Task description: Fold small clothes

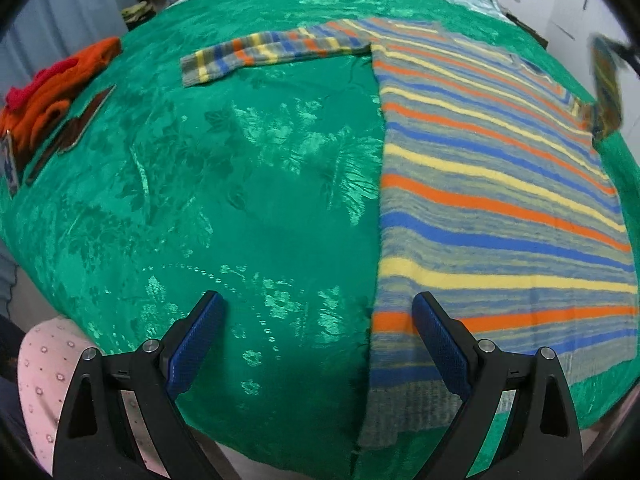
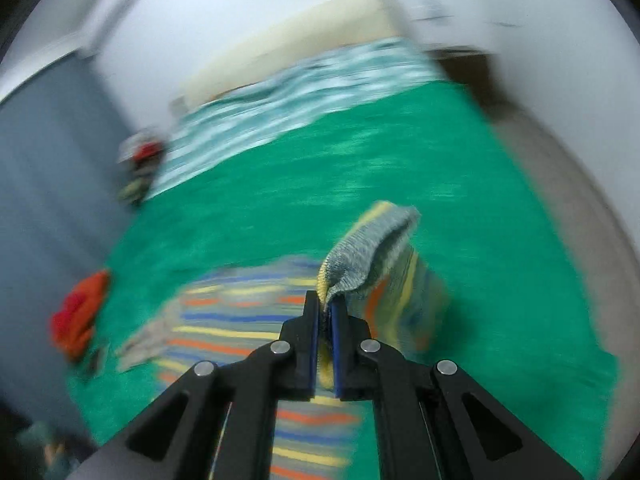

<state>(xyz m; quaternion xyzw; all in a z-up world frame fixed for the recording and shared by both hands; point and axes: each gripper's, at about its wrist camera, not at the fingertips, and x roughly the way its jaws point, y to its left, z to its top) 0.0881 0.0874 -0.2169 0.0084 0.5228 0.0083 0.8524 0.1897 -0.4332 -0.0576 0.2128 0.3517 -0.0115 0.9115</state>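
Folding is barely starting: right hand-held gripper (image 2: pixel 325 312) is clenching the striped sweater (image 1: pixel 492 184)'s sleeve cuff (image 2: pixel 372 252), left hand-held gripper (image 1: pixel 318 312) is hovering released; far sleeve (image 1: pixel 272 54) is lying unfolded on the bed (image 1: pixel 240 184).

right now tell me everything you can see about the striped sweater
The striped sweater is a fuzzy-looking knit with grey, blue, orange and yellow bands. Its body lies flat on the green bedspread, hem nearest the left wrist camera. One sleeve stretches out sideways, flat. The other sleeve's cuff is lifted off the bed, pinched in the right gripper. The left gripper hangs open above the hem's side edge, not touching it.
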